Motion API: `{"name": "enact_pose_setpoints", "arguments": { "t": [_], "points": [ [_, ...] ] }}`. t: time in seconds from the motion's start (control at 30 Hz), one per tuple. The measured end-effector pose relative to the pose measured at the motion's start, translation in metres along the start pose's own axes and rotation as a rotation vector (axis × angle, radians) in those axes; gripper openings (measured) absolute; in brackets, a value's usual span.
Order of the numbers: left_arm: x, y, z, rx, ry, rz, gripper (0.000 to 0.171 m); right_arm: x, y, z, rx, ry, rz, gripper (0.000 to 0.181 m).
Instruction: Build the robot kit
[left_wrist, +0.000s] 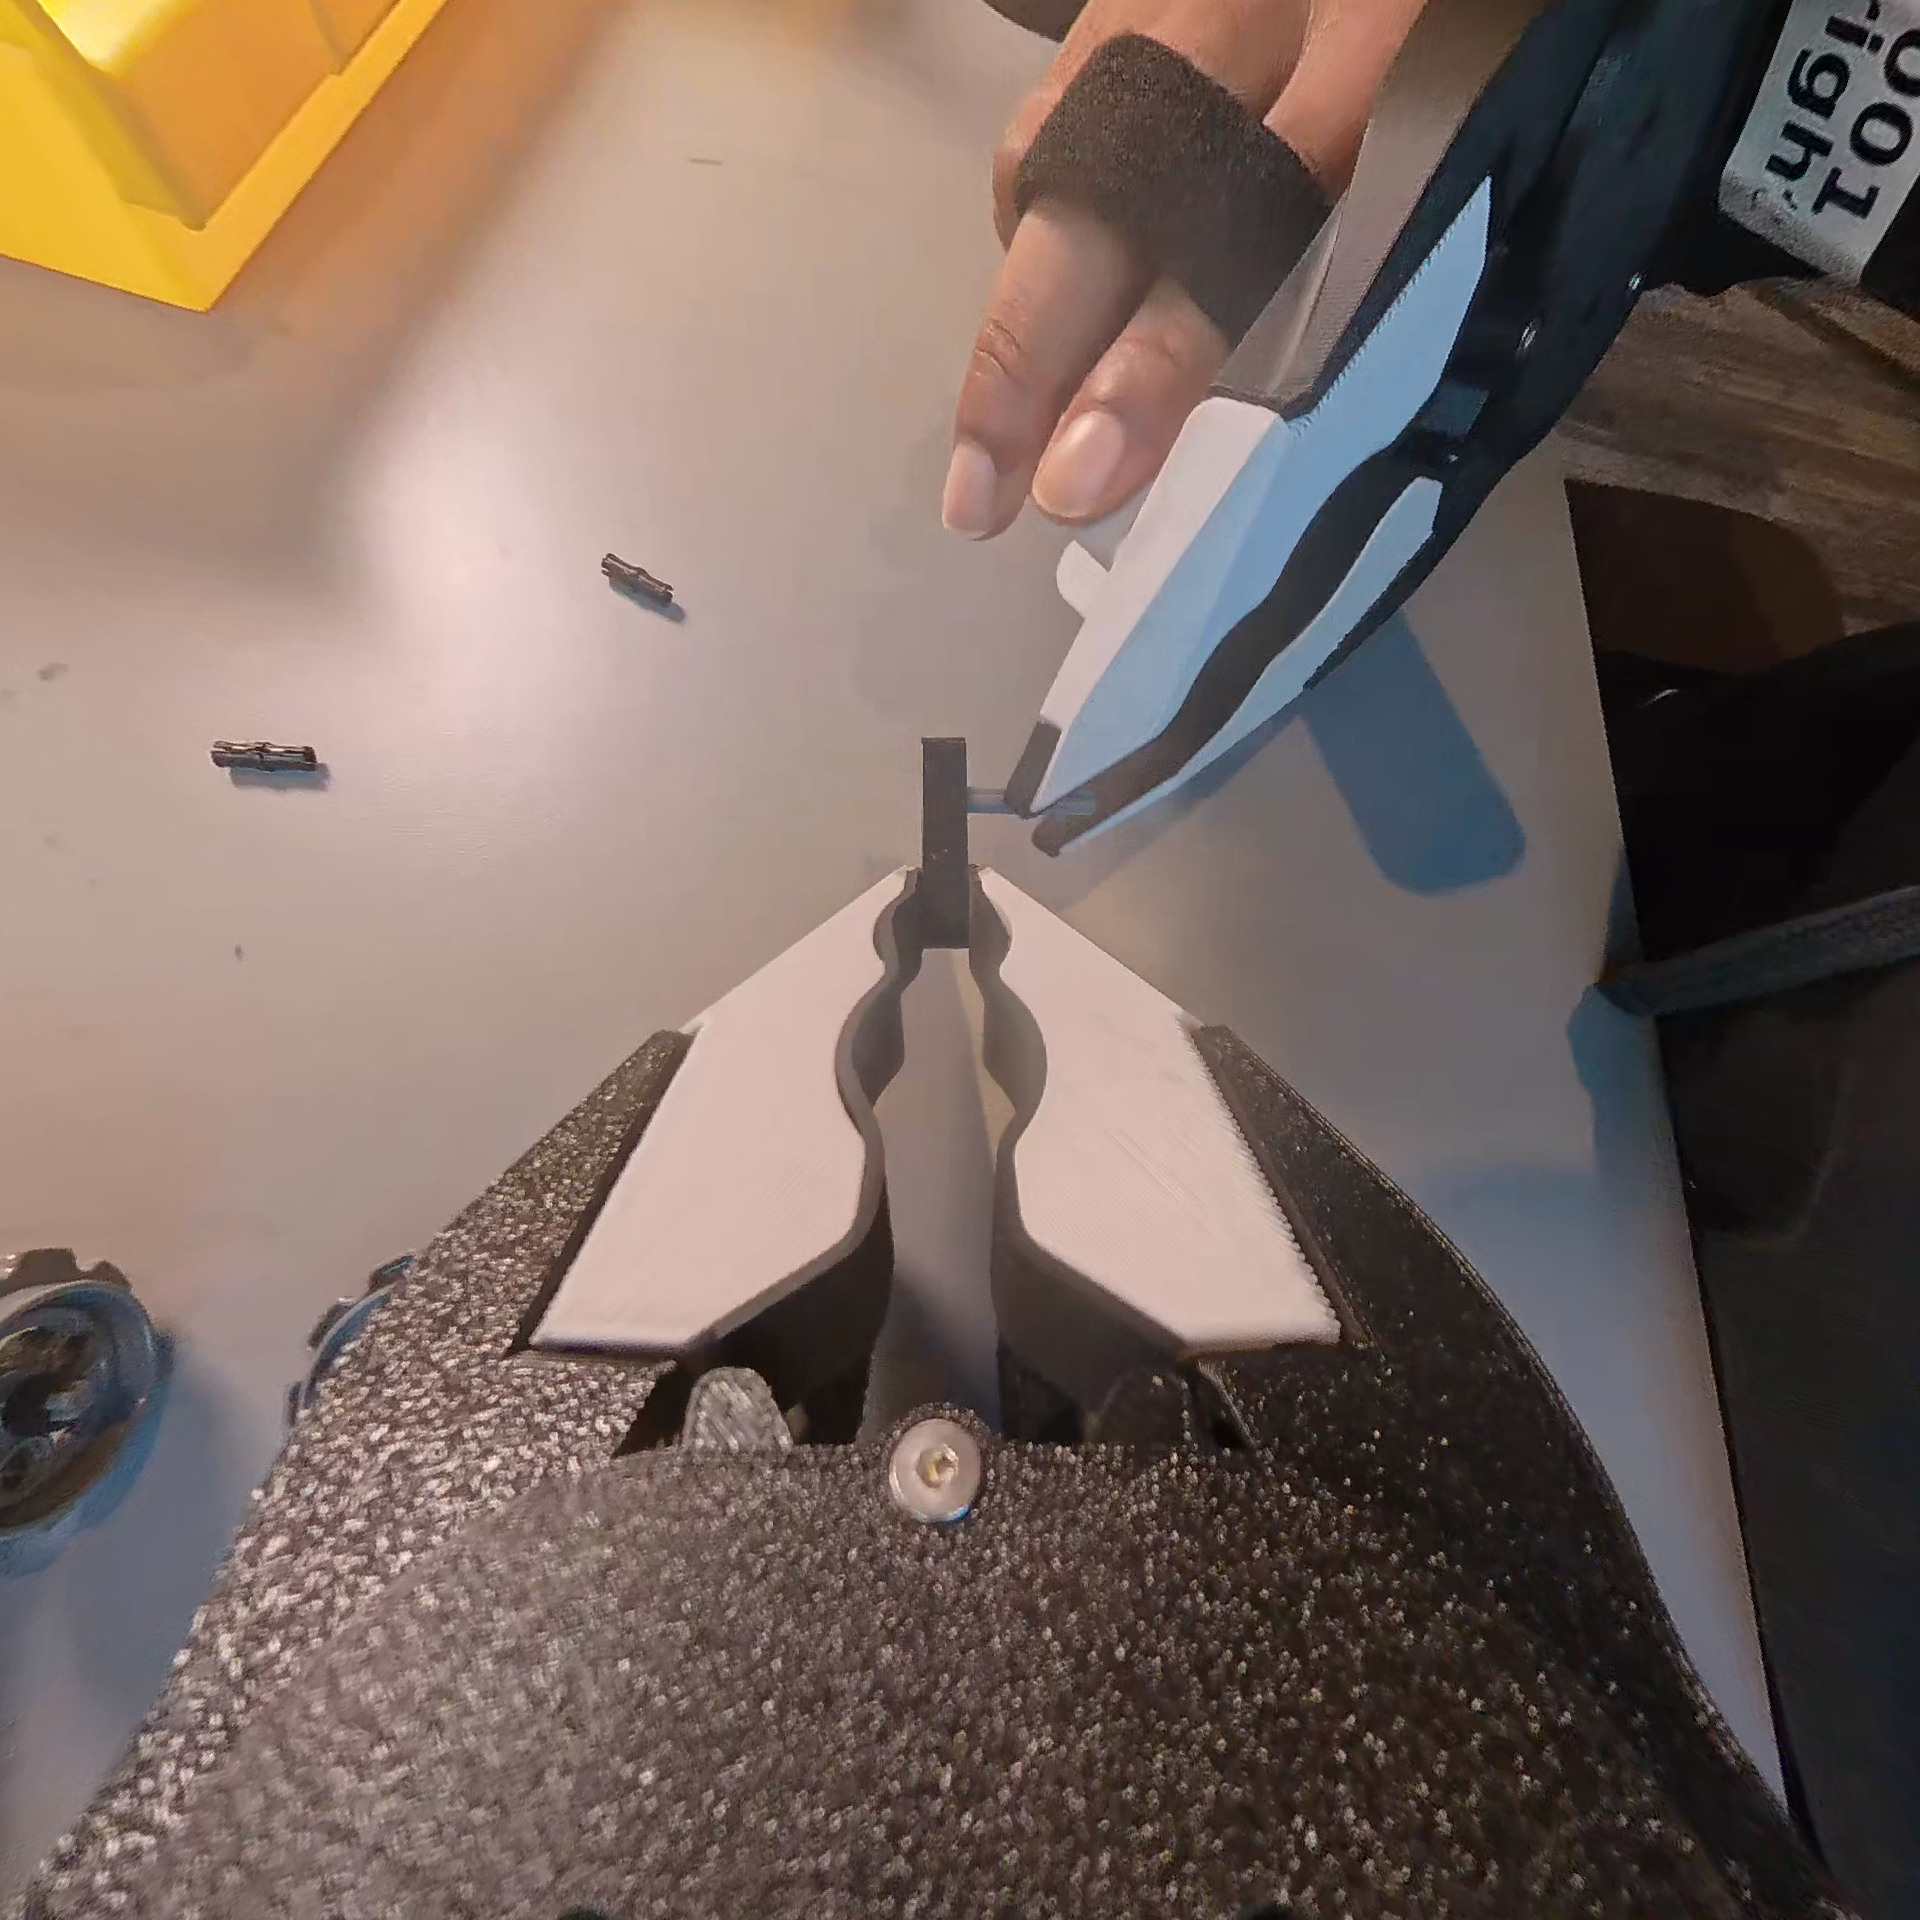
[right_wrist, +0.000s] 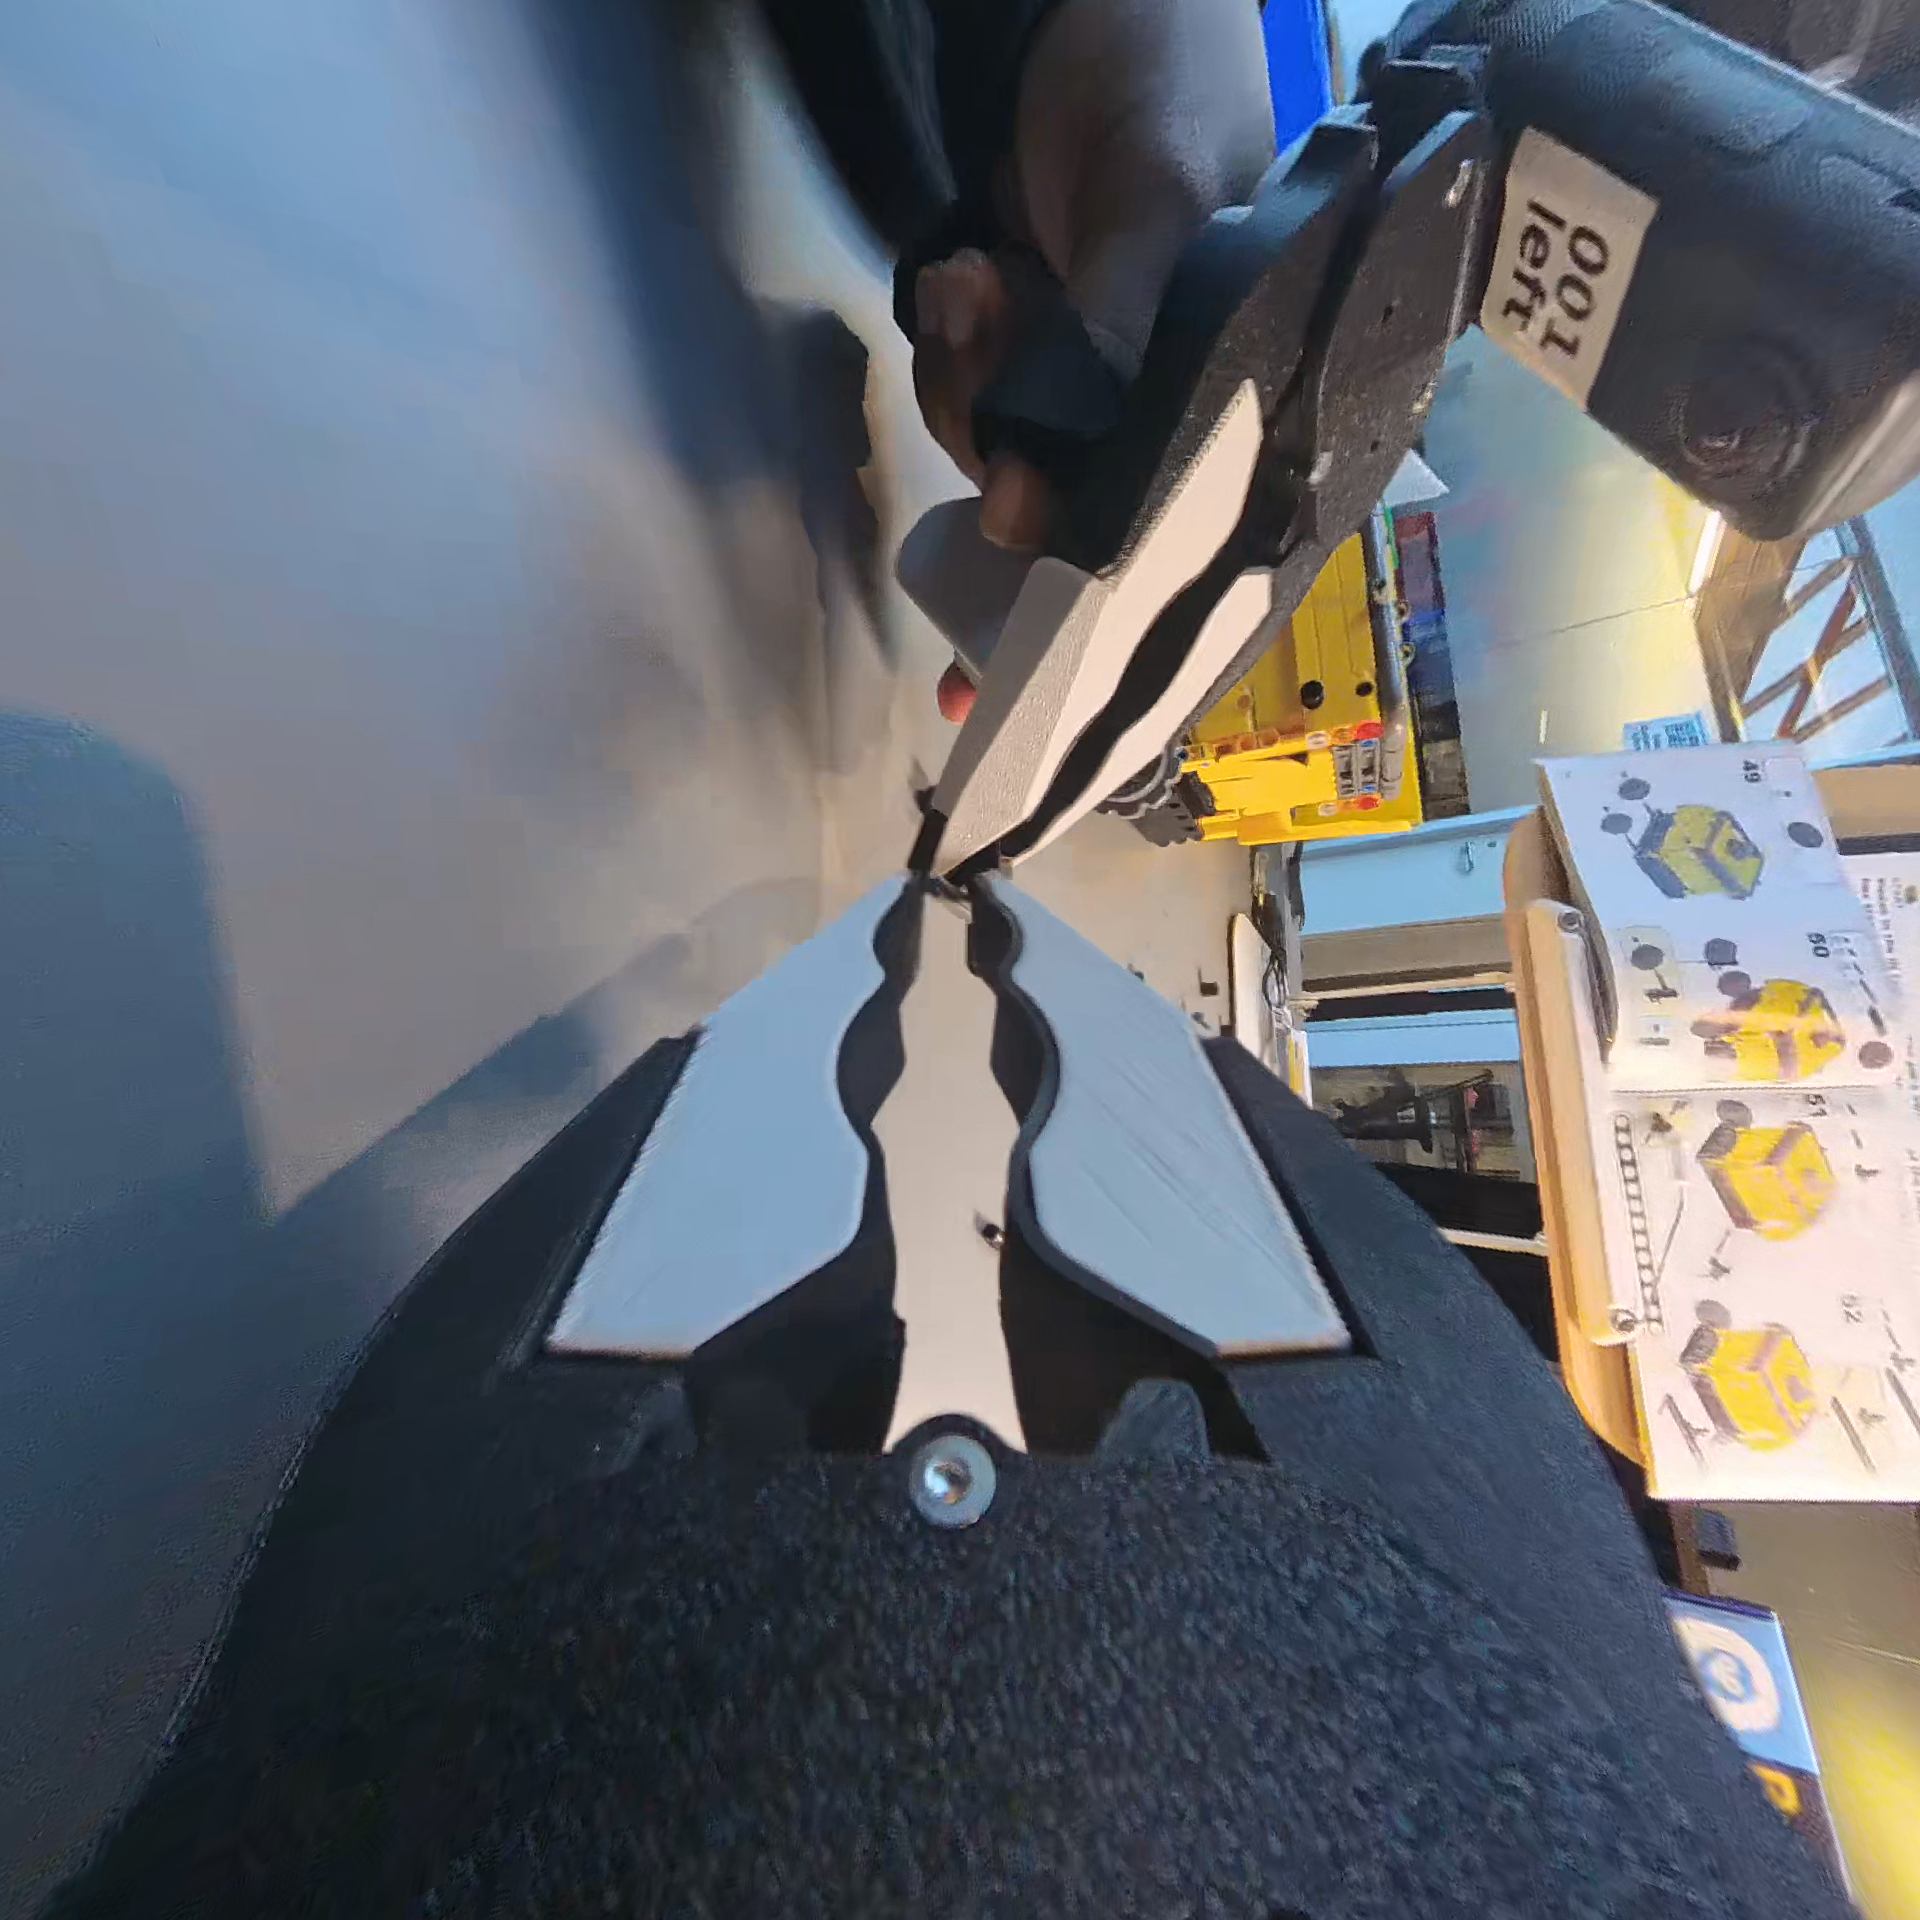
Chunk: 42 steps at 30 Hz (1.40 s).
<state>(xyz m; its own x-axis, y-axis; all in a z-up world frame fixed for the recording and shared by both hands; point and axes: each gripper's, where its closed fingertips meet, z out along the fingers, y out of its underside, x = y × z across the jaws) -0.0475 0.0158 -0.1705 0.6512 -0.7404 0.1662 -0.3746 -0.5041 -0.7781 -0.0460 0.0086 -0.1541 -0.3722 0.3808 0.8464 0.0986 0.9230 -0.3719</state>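
In the left wrist view my left gripper (left_wrist: 943, 906) is shut on a small black beam (left_wrist: 943, 800) and holds it upright above the grey table (left_wrist: 520, 935). My right gripper (left_wrist: 1051, 816) comes in from the upper right, shut on a small dark pin (left_wrist: 989, 798). The pin's free end touches the beam's right side. In the right wrist view my right gripper (right_wrist: 943, 885) meets the tips of the left gripper (right_wrist: 935, 847) head-on. The pin and beam are mostly hidden there between the tips.
Two loose black pins (left_wrist: 636, 580) (left_wrist: 263, 755) lie on the table to the left. A yellow block structure (left_wrist: 156, 135) stands at the far left, and a grey wheel (left_wrist: 57, 1392) lies near left. A hand (left_wrist: 1070, 364) holds the right gripper. A yellow model (right_wrist: 1309, 758) and an instruction booklet (right_wrist: 1714, 1091) are on the right. The tips of both grippers are at nearly the same place. Both grippers' tips are roughly 15 cm from the grey wheel (left_wrist: 57, 1392).
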Motion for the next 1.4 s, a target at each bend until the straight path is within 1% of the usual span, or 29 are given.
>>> {"name": "enact_pose_setpoints", "arguments": {
  "t": [0.07, 0.13, 0.2, 0.23, 0.3, 0.33, 0.4, 0.5, 0.57, 0.73, 0.8, 0.87, 1.0, 1.07, 1.13, 1.2, 1.23, 1.27, 1.3, 1.33, 1.4],
  "points": [
    [0.001, 0.000, 0.000, 0.005, 0.014, -0.019, 0.005, 0.002, -0.001, -0.001, 0.005, -0.004, 0.002, 0.007],
    [0.005, 0.001, 0.000, 0.008, 0.057, -0.056, 0.006, 0.004, -0.004, -0.003, 0.044, -0.049, 0.100, 0.006],
    [0.012, 0.005, 0.002, -0.014, 0.098, -0.054, 0.008, 0.004, -0.006, -0.006, 0.097, -0.177, 0.286, 0.004],
    [0.013, 0.008, 0.002, -0.029, 0.094, -0.031, 0.009, 0.003, -0.006, -0.007, 0.115, -0.260, 0.385, 0.003],
    [0.010, 0.013, 0.000, -0.058, 0.062, 0.026, 0.021, -0.004, 0.000, -0.009, 0.123, -0.451, 0.564, 0.003],
    [0.010, 0.013, -0.002, -0.048, 0.057, 0.041, 0.024, -0.005, 0.006, -0.007, 0.110, -0.512, 0.625, 0.004],
    [0.009, 0.010, -0.006, -0.024, 0.054, 0.040, 0.024, -0.012, 0.013, -0.005, 0.103, -0.628, 0.699, 0.003],
    [0.009, 0.008, -0.008, -0.001, 0.042, 0.059, 0.019, -0.013, 0.012, 0.001, 0.125, -0.701, 0.736, 0.003],
    [0.009, 0.008, -0.005, -0.006, 0.029, 0.078, 0.017, -0.016, 0.009, 0.005, 0.135, -0.745, 0.726, 0.004],
    [0.008, 0.008, 0.002, -0.026, 0.033, 0.091, 0.022, -0.016, 0.004, 0.009, 0.154, -0.798, 0.685, 0.004],
    [0.007, 0.008, 0.003, -0.031, 0.028, 0.098, 0.023, -0.016, 0.005, 0.009, 0.149, -0.799, 0.669, 0.005],
    [0.006, 0.009, 0.004, -0.036, 0.022, 0.099, 0.023, -0.015, 0.005, 0.009, 0.139, -0.797, 0.671, 0.016],
    [0.005, 0.010, 0.003, -0.035, 0.009, 0.107, 0.023, -0.005, 0.004, -0.001, 0.115, -0.746, 0.718, 0.026],
    [0.001, 0.009, 0.001, -0.034, -0.013, 0.118, 0.022, -0.003, 0.004, -0.005, 0.050, -0.686, 0.792, 0.043],
    [-0.006, 0.008, -0.004, -0.028, -0.054, 0.126, 0.020, -0.005, 0.002, -0.007, -0.019, -0.579, 0.875, 0.050],
    [-0.015, 0.006, -0.011, -0.012, -0.099, 0.120, 0.018, -0.005, 0.014, 0.000, -0.172, -0.384, 0.985, 0.056],
    [-0.019, 0.004, -0.014, -0.002, -0.116, 0.111, 0.017, -0.009, 0.020, 0.002, -0.247, -0.310, 1.055, 0.061],
    [-0.022, 0.003, -0.017, 0.007, -0.127, 0.101, 0.017, -0.016, 0.021, 0.002, -0.308, -0.277, 1.107, 0.062],
    [-0.024, 0.002, -0.019, 0.015, -0.135, 0.092, 0.017, -0.022, 0.022, 0.001, -0.363, -0.245, 1.131, 0.067],
    [-0.026, 0.002, -0.021, 0.020, -0.144, 0.086, 0.017, -0.026, 0.021, 0.001, -0.401, -0.217, 1.138, 0.067],
    [-0.028, 0.003, -0.024, 0.024, -0.158, 0.086, 0.017, -0.033, 0.013, 0.002, -0.428, -0.207, 1.184, 0.059]
  ]
}}
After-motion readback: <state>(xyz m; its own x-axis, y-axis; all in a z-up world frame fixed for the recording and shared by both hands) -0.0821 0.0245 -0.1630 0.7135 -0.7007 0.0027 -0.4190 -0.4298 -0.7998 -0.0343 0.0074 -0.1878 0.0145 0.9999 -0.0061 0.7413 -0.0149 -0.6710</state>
